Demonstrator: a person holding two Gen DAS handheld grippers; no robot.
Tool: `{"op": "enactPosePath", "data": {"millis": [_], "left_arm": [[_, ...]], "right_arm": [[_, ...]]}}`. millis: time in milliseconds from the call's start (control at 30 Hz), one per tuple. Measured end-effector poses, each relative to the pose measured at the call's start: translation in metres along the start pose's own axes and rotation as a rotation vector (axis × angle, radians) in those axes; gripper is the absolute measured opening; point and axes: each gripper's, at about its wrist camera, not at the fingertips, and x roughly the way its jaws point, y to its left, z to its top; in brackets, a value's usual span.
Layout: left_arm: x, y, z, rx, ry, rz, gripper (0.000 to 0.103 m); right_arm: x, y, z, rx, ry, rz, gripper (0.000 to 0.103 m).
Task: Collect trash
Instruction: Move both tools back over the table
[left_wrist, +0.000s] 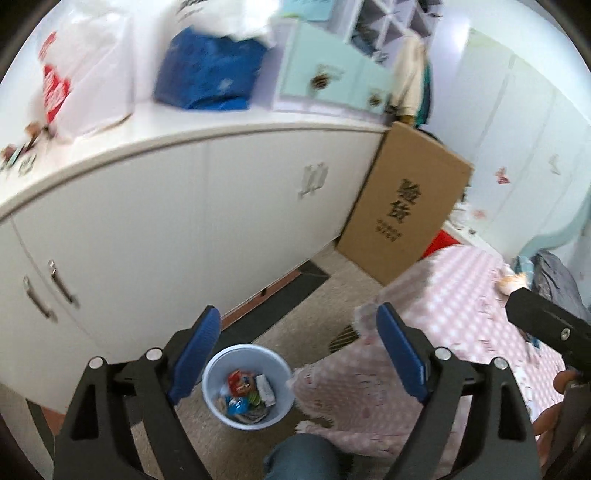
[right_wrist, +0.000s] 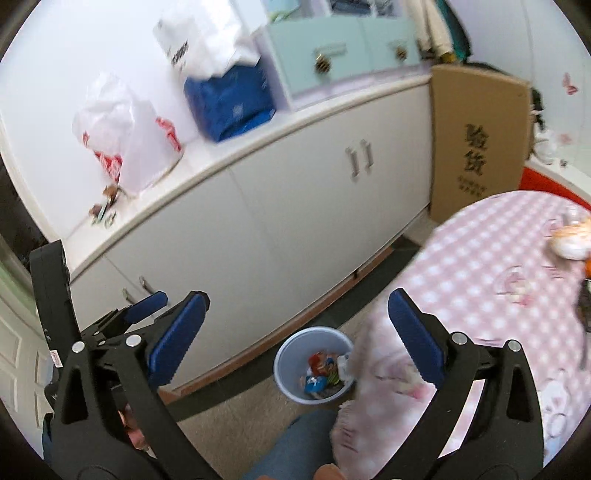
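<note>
Both the left gripper (left_wrist: 298, 345) and right gripper (right_wrist: 297, 334) hang spread and empty above the blue wastebasket (left_wrist: 248, 386), which holds wrappers (left_wrist: 245, 395). What looks like orange litter (right_wrist: 570, 238), blurred, lies on the pink tablecloth (right_wrist: 480, 266); the right gripper should approach it low and pinch it centrally.

Pale blue bin (left_wrist: 246, 387) — pink white-checked tablecloth (left_wrist: 461, 295) — white cabinet (left_wrist: 184, 221), brown box (left_wrist: 402, 206).
</note>
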Motion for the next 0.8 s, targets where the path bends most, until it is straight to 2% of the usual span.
{"op": "enactPosePath", "data": {"millis": [167,433,533,800], "left_arm": [[-0.015,-0.042,-0.004,0.062,-0.019,-0.054,0.085],[-0.019,-0.119,-0.018,0.173,-0.018,-0.104,0.085],[-0.021,-0.148,-0.023,0.216,-0.03,-0.126,0.086],[-0.019,-0.204,-0.04,0.307,-0.022,-0.186,0.087]], "right_arm": [[-0.049,-0.039,-0.005,0.06,-0.076,-0.056,0.097],[-0.112,-0.1,-0.024,0.168,-0.145,-0.105,0.097],[-0.128,-0.124,-0.032,0.199,-0.146,-0.159,0.097],[-0.147,-0.197,-0.056,0.266,-0.108,-0.405,0.097]]}}
